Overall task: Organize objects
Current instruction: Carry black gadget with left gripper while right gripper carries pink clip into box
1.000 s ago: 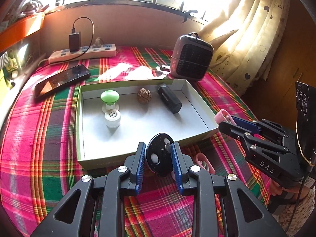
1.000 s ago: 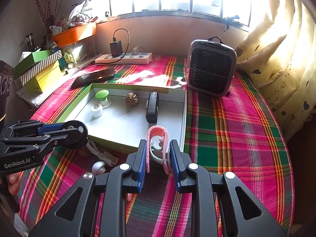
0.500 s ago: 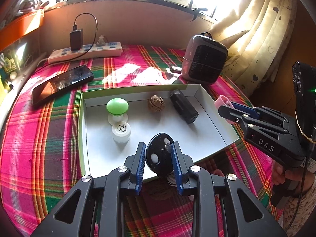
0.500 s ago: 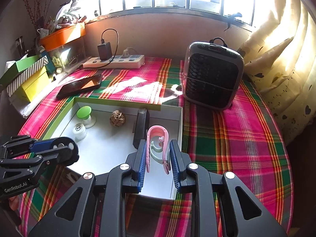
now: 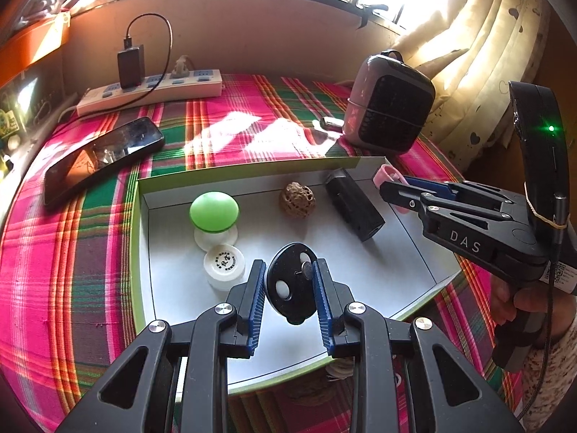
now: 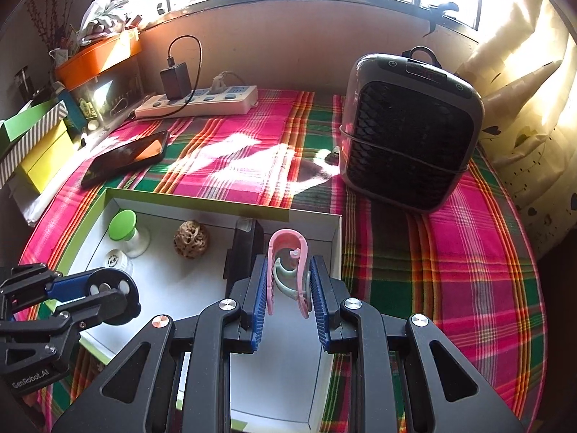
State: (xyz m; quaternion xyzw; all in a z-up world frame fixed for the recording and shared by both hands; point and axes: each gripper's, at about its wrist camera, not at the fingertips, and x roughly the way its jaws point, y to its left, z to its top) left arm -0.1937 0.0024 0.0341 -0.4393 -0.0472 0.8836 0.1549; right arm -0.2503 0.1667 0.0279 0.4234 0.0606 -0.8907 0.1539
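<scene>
My left tongs (image 5: pixel 288 288) are pinching a black oval disc (image 5: pixel 290 281) w/ two pale round spots, held edge-up over the near part of the tray (image 5: pixel 414 252), a shallow white box w/ green rim on the plaid-covered desk (image 5: pixel 72 270). My right tongs (image 6: pixel 286 288) are clamped on a pink U-shaped clip (image 6: pixel 288 259), its arch pointing away from me, a pale green curved bit nested inside; it hangs over the tray's right side, close to the right wall. From the left cam, those right tongs (image 5: pixel 387 189) come in over the tray's right rim w/ the pink clip (image 5: pixel 384 173) poking out at the tip, my hand (image 5: pixel 519 306) on the grip below. From the right cam, the left tongs (image 6: pixel 108 294) sit over the tray's near-left part w/ the disc (image 6: pixel 108 288) between the pads. Inside the tray: green-capped mushroom-shaped thing (image 5: pixel 213 213) toward the far-left corner, small white round jar (image 5: pixel 224 265) touching or just in front of it (can't tell which), brown wrinkled nut-like ball (image 5: pixel 297 200) near the far wall at the middle, black boxy item (image 5: pixel 353 204) lying slanted right of the ball. Outside the tray: dark phone (image 5: pixel 104 158) beyond its far-left corner, white power strip (image 5: pixel 151 90) w/ black charger plugged in further back, small grey heater (image 5: pixel 389 112) beyond the far-right corner. Some cable and other bits show just under the tray's near edge, too hidden to ID.
</scene>
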